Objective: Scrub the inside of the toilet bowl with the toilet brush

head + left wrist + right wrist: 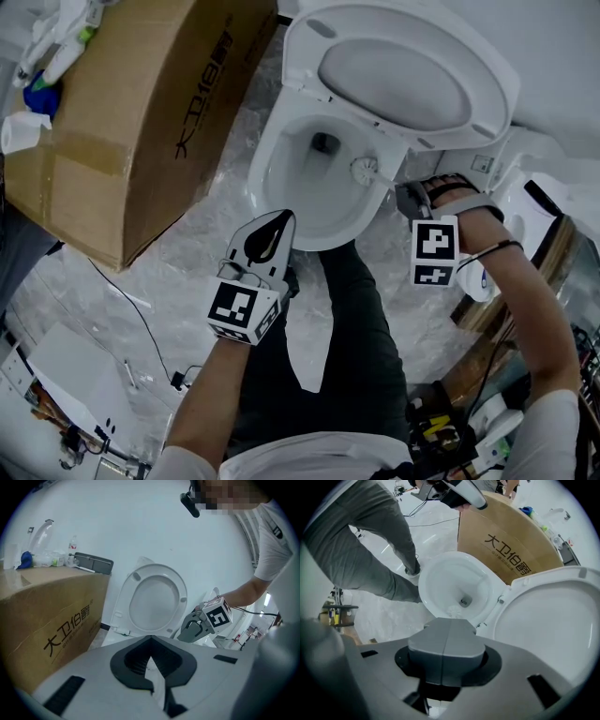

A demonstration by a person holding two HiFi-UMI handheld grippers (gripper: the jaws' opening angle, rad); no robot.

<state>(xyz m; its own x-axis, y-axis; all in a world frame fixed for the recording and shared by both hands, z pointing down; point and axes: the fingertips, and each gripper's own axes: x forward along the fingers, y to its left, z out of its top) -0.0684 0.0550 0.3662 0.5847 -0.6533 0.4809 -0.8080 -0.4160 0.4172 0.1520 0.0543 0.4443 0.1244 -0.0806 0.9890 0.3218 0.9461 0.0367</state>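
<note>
Cardboard box [131, 122] stands hard against the left side of the toilet bowl [267, 159], so there is no room to swing out that way. Left gripper [274, 230] hovers over the bowl's front rim, jaws together, nothing between them. The bowl is open, with the drain [324, 142] toward the back of the basin. Toilet brush [364, 170]: the bristle head sits inside the bowl against the right inner wall. Its handle runs out over the right rim to the right gripper [412, 199], jaws closed on it; the grip point is hidden behind them. Raised seat and lid [403, 75] lean just behind the bowl. Likely risks:
- The handle levers on the right rim and twists in the jaws.
- A long back stroke knocks the seat down.
- A fast flick throws water over the front rim onto the person's leg [361, 309].

Free room is the basin's centre and left wall, and straight up.
</note>
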